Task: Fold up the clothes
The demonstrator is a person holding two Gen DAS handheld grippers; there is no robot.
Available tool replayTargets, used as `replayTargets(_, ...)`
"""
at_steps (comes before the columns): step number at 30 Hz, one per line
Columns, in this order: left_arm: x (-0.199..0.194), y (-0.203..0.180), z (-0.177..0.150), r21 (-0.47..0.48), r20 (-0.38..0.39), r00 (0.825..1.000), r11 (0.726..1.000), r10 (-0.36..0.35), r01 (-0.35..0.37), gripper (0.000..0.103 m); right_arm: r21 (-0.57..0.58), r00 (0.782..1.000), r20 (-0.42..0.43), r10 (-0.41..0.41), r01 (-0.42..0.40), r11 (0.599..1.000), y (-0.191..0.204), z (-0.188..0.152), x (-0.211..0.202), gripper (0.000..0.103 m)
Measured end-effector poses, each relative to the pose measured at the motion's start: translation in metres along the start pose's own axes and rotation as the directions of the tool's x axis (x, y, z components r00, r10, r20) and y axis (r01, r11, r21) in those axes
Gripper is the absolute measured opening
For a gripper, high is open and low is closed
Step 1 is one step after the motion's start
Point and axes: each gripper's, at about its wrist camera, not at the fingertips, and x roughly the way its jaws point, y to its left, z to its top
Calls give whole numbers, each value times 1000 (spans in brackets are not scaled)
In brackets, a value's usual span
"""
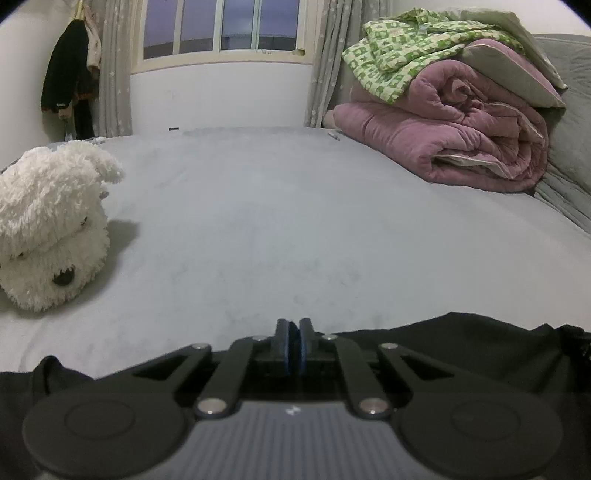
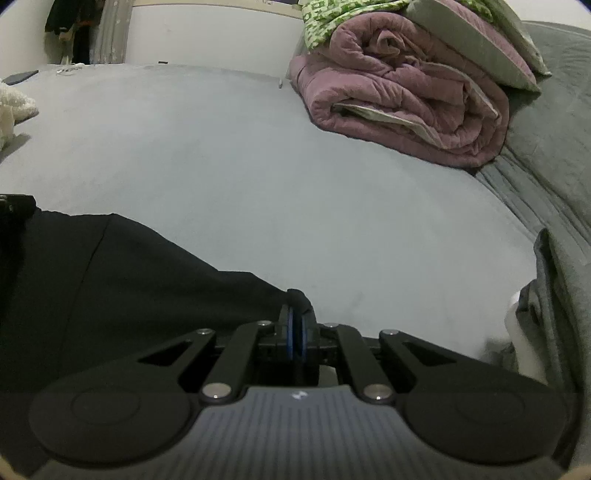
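While your left gripper [image 1: 294,325] sits low over the grey bed sheet [image 1: 277,221], its blue-padded fingers are pressed together with no gap showing, and you cannot tell from the left wrist view whether any cloth is pinched between them. The black fabric garment [image 1: 461,339] lies flat just behind and beside those fingers, its edge running from about 8 o'clock to 3 o'clock across the lower part of that view.

Your right gripper [image 2: 295,321] is clamped on a small bunched corner of the same black garment [image 2: 110,277], which pokes up just above the fingertips. From there the cloth spreads away toward 9 o'clock, lying on the sheet [image 2: 258,166].

At 9 o'clock in the left wrist view you have a fluffy white plush dog [image 1: 55,229] lying on the bed. At 2 o'clock sits a rolled mauve quilt [image 1: 461,140] with a green-and-white patterned cloth [image 1: 406,48] draped on top of it. A grey pillow-like cushion [image 1: 569,110] rests just behind the quilt. At 12 o'clock is a window [image 1: 221,29] flanked by pale curtains [image 1: 114,74], and dark clothing [image 1: 70,74] hangs on the wall at 10 o'clock.
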Motion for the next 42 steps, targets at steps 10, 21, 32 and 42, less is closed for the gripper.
replayTargets(10,-54,50,12,-1,18,1000,1000,22,-22,54,61,992,9,125,-125,990,-4,14,-37,32)
replayTargets(21,-61,157,11,79,-86,990,992,110,-103,56,11,943,18,331,-331,943,59,40,-21,36)
replayTargets(32,-48,168,-9,165,-123,992,986,43,-22,43,-90,918,19,397,-394,915,116,56,15,36)
replayTargets(42,-63,148,-18,140,9,996,986,85,-86,5,-200,929,96,359,-335,921,136,46,3,1)
